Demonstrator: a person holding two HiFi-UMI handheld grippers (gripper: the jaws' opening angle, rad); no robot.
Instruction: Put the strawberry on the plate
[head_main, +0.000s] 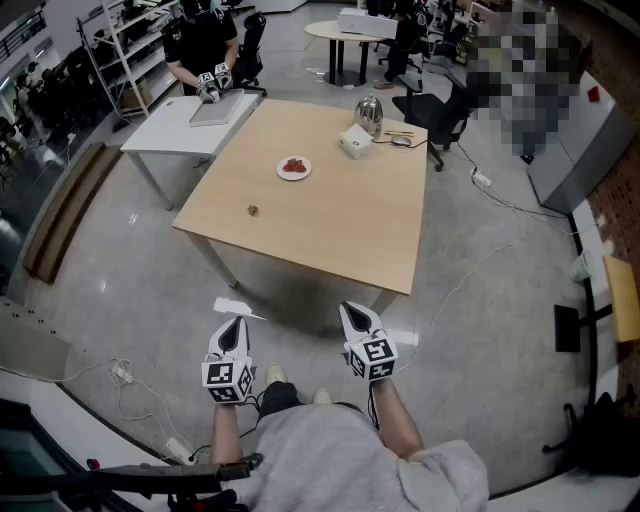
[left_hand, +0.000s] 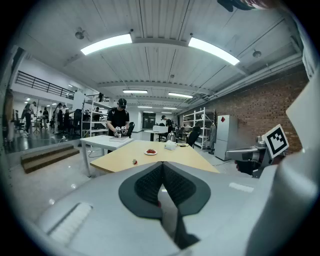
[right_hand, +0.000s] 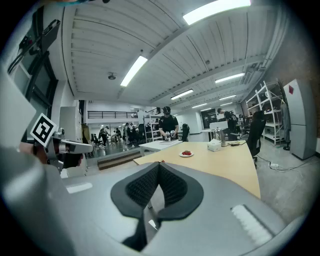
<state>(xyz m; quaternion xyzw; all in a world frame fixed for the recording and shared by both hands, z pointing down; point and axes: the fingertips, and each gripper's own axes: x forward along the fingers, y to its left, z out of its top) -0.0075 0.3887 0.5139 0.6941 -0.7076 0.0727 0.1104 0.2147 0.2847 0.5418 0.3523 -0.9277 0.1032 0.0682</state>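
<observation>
A small strawberry (head_main: 253, 210) (left_hand: 134, 161) lies alone on the light wooden table (head_main: 330, 220), near its left front corner. Farther back stands a white plate (head_main: 305, 172) (left_hand: 150, 153) (right_hand: 186, 155) with red strawberries on it. Both grippers hang low in front of the person, well short of the table's near edge. My left gripper (head_main: 232, 322) (left_hand: 162, 164) is shut with nothing between its pads. My right gripper (head_main: 352, 312) (right_hand: 159, 164) is also shut and holds nothing. Both point toward the table.
A white box (head_main: 355, 142) and a metal kettle (head_main: 369, 113) stand at the table's far side. A person works at a white table (head_main: 175, 135) behind left. A sheet of paper (head_main: 235, 306) and cables (head_main: 120, 375) lie on the floor; a black chair (head_main: 435, 112) stands far right.
</observation>
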